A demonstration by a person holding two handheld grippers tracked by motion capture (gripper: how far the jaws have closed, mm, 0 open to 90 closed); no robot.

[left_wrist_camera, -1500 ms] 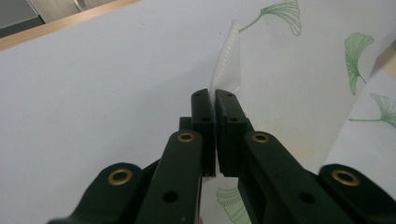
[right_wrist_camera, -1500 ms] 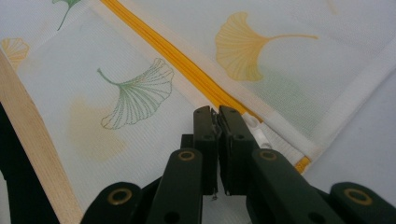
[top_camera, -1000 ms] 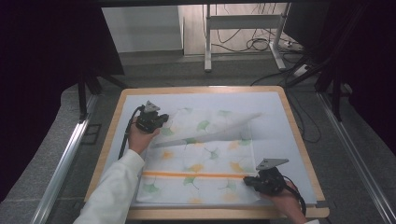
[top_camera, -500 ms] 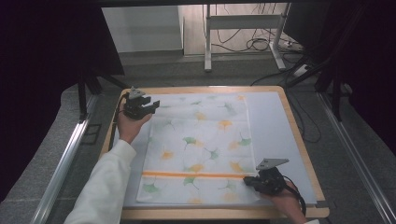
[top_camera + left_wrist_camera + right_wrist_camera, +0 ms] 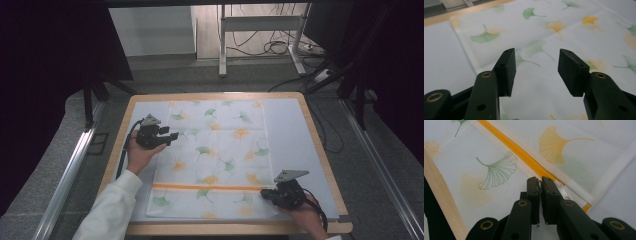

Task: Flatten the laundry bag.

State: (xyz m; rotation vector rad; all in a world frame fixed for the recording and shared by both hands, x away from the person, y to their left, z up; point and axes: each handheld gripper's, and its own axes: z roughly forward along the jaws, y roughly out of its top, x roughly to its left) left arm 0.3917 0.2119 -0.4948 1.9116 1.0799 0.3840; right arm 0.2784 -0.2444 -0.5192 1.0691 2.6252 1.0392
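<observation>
High view: thin white mesh cloth printed with green and yellow ginkgo leaves (image 5: 215, 160) spread flat on pale wood-rimmed worktop (image 5: 320, 150), long axis running away from the near edge, orange stripe across the near end. Left gripper (image 5: 170, 136) over its left edge, just been opening, nothing between. Right gripper (image 5: 540, 185) pinched together on near right corner by the stripe.

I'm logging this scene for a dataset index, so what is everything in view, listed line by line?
cloth: one, white with green and yellow leaf print and an orange stripe, spread flat mid-table.
mat: one, pale blue-grey, under the cloth.
table: one, light wooden rim.
metal frame: one, white, on the floor beyond the table.
cables: several, black, on the floor behind.
left gripper: one, black, jaws just opened, over the cloth's left edge.
right gripper: one, black, pinching the cloth's near right corner.
</observation>
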